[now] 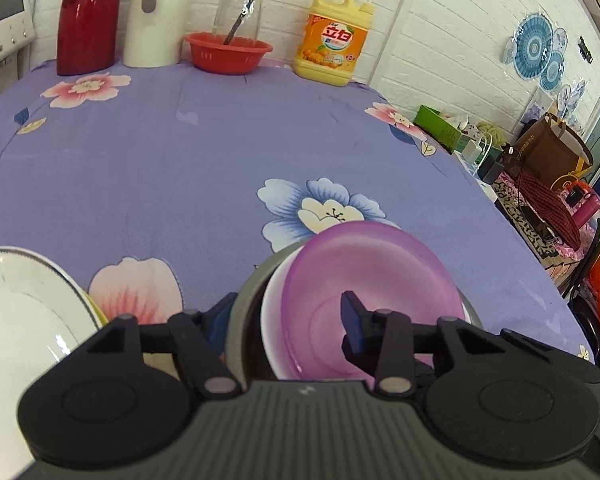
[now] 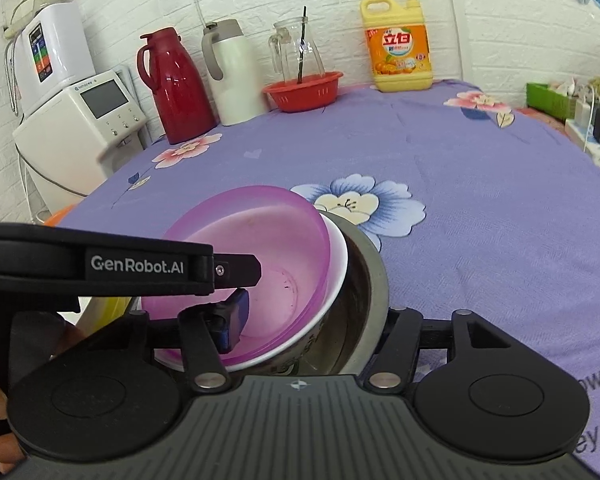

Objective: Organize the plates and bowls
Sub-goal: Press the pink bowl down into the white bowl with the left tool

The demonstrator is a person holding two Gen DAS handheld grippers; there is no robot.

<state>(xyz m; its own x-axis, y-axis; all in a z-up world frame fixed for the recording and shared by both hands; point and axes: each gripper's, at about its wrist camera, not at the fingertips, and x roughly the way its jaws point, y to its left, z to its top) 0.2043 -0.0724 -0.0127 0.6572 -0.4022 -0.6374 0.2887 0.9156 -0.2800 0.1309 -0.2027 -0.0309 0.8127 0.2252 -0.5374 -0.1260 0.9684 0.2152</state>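
A translucent purple bowl (image 1: 372, 276) sits nested in a white bowl (image 1: 272, 312), which sits in a steel bowl (image 1: 246, 300); the stack is tilted. My left gripper (image 1: 288, 320) straddles the stack's left rims, one finger inside the purple bowl, one outside the steel bowl. My right gripper (image 2: 312, 316) straddles the right rims of the same stack: the purple bowl (image 2: 268, 248), white bowl (image 2: 338, 264) and steel bowl (image 2: 364, 292). The left gripper's body crosses the right wrist view. A white plate (image 1: 24, 312) lies at left over a yellow dish (image 1: 96, 312).
On the purple floral tablecloth (image 1: 180, 160) at the back stand a red thermos (image 1: 88, 16), a white jug (image 1: 156, 12), a glass pitcher in a red basket (image 1: 228, 52) and a yellow detergent bottle (image 1: 332, 40). Clutter lies beyond the table's right edge.
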